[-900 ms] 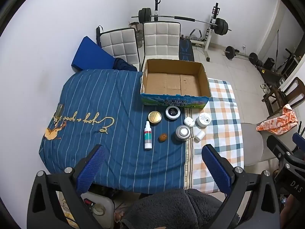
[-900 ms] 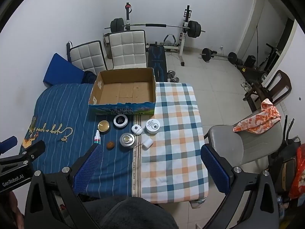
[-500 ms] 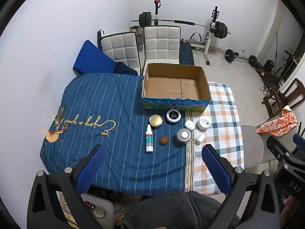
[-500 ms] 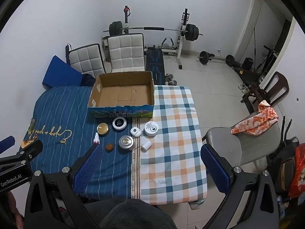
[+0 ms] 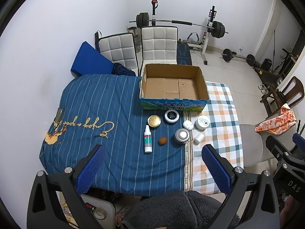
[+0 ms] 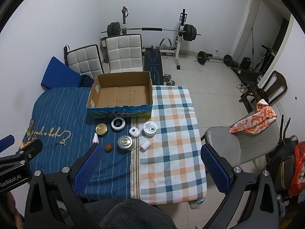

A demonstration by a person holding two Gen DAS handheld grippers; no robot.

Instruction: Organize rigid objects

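Your left gripper point(image 5: 152, 164) is spread wide, nothing between the pads, held high over the worktop point(image 5: 106, 103) and tipped down at the items. Probably a start pose: everything to sort sits in one cluster just in front of the cardboard box point(image 5: 173, 103), which is open and empty, so likely the drop target.

Left to right in the left view:
- spray bottle point(image 5: 147, 141), lying flat
- gold-lid tin point(image 5: 154, 121)
- small brown nut-like thing point(image 5: 163, 140)
- black-lid jar point(image 5: 172, 115), nearest the box
- silver tin point(image 5: 182, 136)
- small white round case point(image 5: 188, 125)
- small white bottle point(image 5: 198, 138), on its side
- white-lid jar point(image 5: 203, 122)

The last two are on the checked cloth point(image 5: 219, 118); the rest are on the blue striped one.

Your right gripper point(image 6: 151, 162) is also spread wide and empty, off to the right over the checked cloth.

View differences: the right view hides most of the spray bottle behind its left pad and shows only the cap. It adds a grey chair point(image 6: 236, 145) with an orange cloth. The left view shows the whole bottle.
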